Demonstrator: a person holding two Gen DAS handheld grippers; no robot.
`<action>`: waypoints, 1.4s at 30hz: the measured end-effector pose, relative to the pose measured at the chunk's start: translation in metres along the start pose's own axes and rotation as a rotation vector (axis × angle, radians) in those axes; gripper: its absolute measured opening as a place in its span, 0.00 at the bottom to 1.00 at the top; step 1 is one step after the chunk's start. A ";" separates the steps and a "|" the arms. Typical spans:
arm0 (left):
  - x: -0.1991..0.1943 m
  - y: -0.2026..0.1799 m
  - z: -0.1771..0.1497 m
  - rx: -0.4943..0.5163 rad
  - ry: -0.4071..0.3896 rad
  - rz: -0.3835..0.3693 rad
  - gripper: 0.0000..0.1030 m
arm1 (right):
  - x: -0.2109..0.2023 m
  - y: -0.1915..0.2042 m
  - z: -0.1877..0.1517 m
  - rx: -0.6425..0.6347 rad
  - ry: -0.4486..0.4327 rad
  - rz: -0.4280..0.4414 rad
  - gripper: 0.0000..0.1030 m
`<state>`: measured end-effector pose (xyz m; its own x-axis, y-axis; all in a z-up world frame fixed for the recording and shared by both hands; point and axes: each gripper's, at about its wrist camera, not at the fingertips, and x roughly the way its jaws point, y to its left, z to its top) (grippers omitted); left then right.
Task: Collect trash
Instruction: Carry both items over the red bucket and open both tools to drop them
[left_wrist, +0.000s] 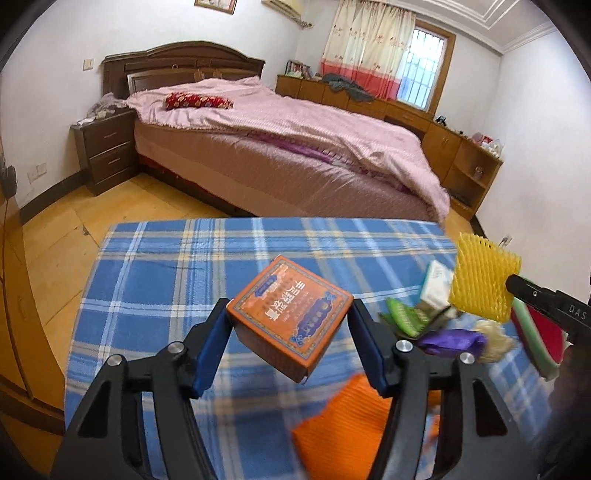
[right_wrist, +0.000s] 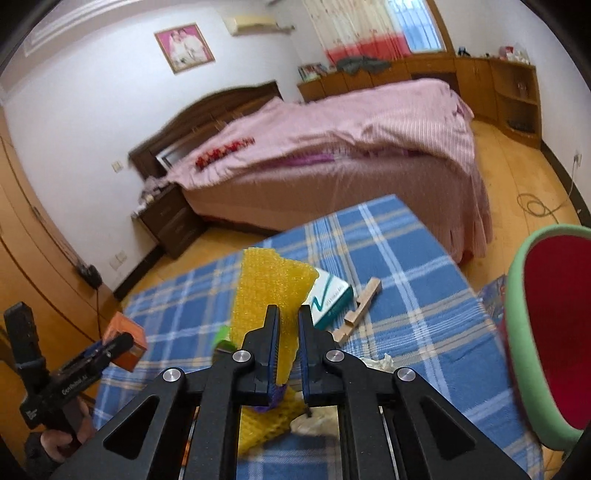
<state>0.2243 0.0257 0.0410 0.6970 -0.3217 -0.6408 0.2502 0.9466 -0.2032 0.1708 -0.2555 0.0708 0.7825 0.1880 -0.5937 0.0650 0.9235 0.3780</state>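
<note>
My left gripper is clamped on the orange box — both blue pads press its sides, and the box hangs tilted, clear of the blue plaid tablecloth. My right gripper is squeezed tight on a piece of yellow foam netting, which stands up between the fingers and trails down below them.

On the cloth just beyond the netting I see a white and teal carton lying flat, and beside it a pale wooden piece. Crumpled whitish paper sits near my right fingers. From the left wrist view a small heap lies to the right of the box: a green wrapper, a purple wrapper and something orange and ribbed low on the cloth, blurred.

A round bin with a green rim and red inside stands at the table's right edge — nothing from either grip is in it yet. A bed with a pink cover fills the room behind.
</note>
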 end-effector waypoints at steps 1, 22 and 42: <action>-0.005 -0.003 0.000 -0.001 -0.005 -0.006 0.62 | -0.008 0.001 0.000 0.002 -0.016 0.007 0.09; -0.064 -0.145 -0.019 0.104 -0.006 -0.195 0.62 | -0.145 -0.073 -0.021 0.125 -0.222 -0.073 0.09; -0.013 -0.313 -0.043 0.289 0.091 -0.362 0.62 | -0.187 -0.185 -0.049 0.257 -0.286 -0.285 0.09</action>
<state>0.1083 -0.2654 0.0813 0.4718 -0.6152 -0.6316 0.6525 0.7254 -0.2192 -0.0176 -0.4456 0.0773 0.8481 -0.1935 -0.4933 0.4244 0.8055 0.4136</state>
